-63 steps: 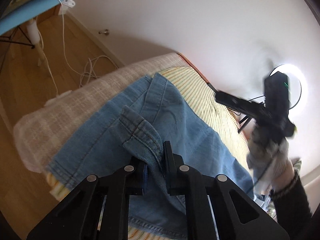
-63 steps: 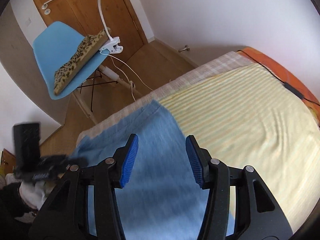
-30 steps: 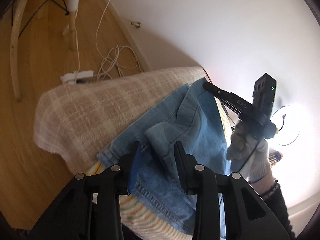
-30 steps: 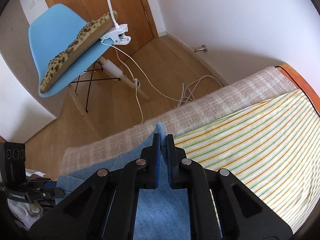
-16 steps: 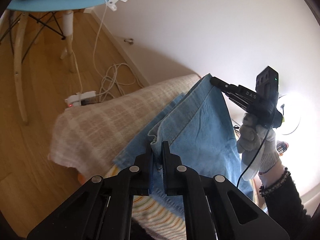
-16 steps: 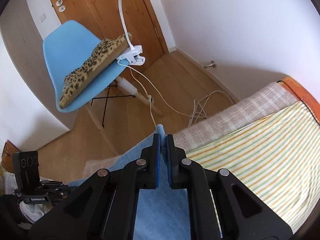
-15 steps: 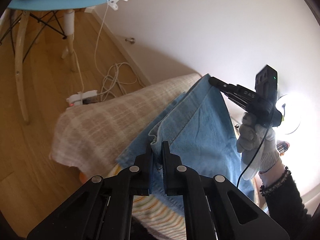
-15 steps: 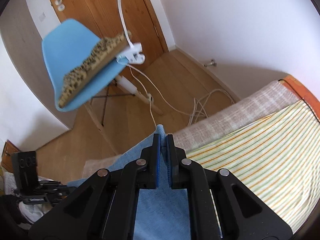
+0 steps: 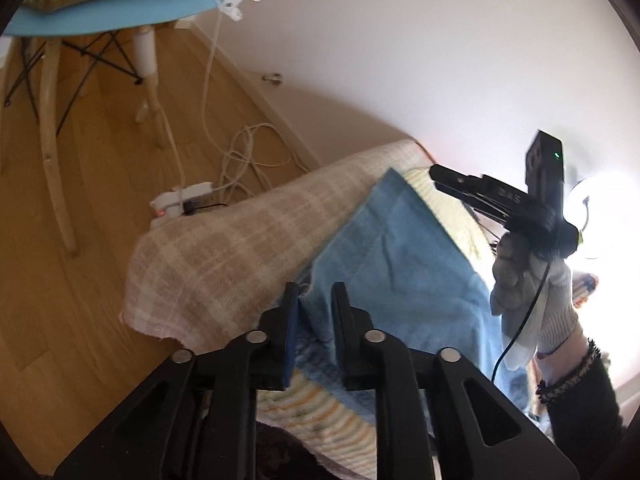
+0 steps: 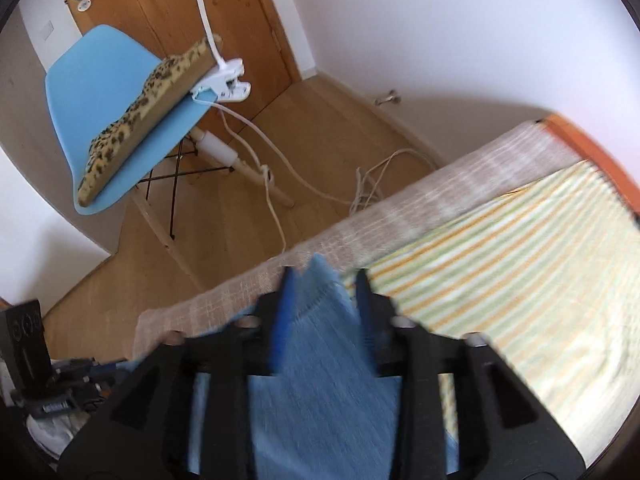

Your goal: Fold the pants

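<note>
Currently, the pants (image 9: pixel 404 264), blue denim, are lying folded across the near corner of a bed, resting on a striped yellow sheet (image 10: pixel 532 264) and partly over a beige checked blanket (image 9: pixel 240 240) that is hanging off the edge. The left gripper (image 9: pixel 314 300) is standing with its jaws narrowly apart, having just been opening; a corner of the denim is sitting loosely between them, and the pads are not pressing on it. The right gripper (image 10: pixel 322 284) is showing blurred, its jaws moderately wide after just opening, with the far corner of the pants lying between them, unpinched. A gloved hand (image 9: pixel 528 292) is carrying that right gripper. A blue chair (image 10: pixel 116 92) is standing on the wooden floor beyond.
</note>
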`<move>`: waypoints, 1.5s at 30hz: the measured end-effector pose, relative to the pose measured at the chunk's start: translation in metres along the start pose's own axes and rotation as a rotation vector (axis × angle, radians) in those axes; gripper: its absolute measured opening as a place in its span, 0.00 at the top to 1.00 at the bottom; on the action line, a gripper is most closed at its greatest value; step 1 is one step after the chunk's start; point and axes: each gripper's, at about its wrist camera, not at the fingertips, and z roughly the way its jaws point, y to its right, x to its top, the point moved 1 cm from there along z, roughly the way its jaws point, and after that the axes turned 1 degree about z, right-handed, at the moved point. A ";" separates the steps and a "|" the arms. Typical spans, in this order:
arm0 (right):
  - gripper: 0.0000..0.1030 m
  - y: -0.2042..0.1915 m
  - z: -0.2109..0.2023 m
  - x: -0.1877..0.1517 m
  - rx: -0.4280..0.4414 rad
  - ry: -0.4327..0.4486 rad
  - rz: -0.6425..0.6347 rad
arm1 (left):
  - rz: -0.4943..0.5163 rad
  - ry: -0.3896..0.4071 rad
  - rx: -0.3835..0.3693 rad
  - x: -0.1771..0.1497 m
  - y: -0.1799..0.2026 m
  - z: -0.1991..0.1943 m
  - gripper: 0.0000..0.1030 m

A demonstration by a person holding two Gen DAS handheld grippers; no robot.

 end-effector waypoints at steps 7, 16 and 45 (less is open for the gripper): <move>0.42 0.009 -0.082 -0.024 -0.053 0.098 0.086 | 0.149 0.017 -0.053 0.009 0.048 -0.020 0.64; 0.39 0.020 -0.219 -0.094 -0.227 0.223 0.158 | 0.354 -0.030 -0.206 -0.002 0.134 -0.029 0.64; 0.36 0.106 -0.506 -0.478 -0.799 0.393 0.940 | 0.797 -0.623 -0.659 -0.211 0.448 0.074 0.40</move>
